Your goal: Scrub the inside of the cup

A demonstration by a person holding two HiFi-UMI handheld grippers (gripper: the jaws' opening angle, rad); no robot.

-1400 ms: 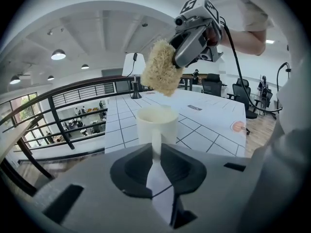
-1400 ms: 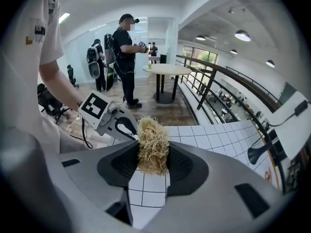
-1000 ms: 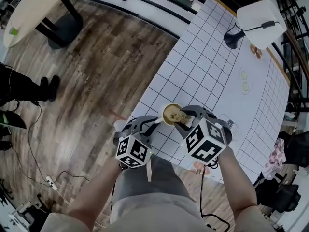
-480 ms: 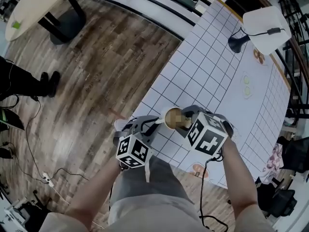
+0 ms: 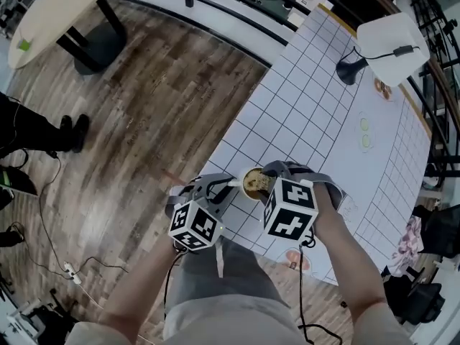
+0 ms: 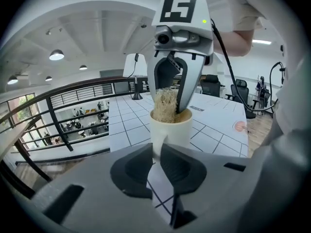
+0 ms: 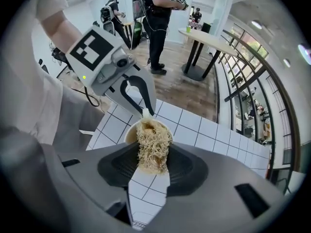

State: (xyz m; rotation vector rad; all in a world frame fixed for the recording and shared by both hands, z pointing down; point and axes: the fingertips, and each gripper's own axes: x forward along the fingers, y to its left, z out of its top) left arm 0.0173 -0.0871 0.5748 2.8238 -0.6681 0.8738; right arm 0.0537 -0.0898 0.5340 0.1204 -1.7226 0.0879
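Observation:
A white cup [image 5: 254, 183] stands on the gridded table [image 5: 302, 113] near its front edge. My left gripper [image 5: 228, 185] is shut on the small handle at the cup's [image 6: 170, 127] side, and the white handle shows between its jaws [image 6: 158, 152]. My right gripper [image 5: 274, 180] points down over the cup and is shut on a tan fibrous scrubber [image 7: 153, 144]. The scrubber [image 6: 165, 106] reaches down into the cup's mouth and fills most of it. In the right gripper view the left gripper's fingertips [image 7: 146, 111] pinch the handle at the cup's [image 7: 131, 132] far rim.
A white lamp [image 5: 392, 34] with a black base [image 5: 350, 69] stands at the table's far end. Wooden floor [image 5: 144, 121] lies to the left, with a round table [image 5: 50, 9] and a standing person [image 5: 29, 131]. A cloth [image 5: 412, 233] hangs at the right.
My right gripper has rolled about its own axis, its marker cube turning, and has sunk slightly, with the scrubber still in the cup. The left gripper and cup have kept still.

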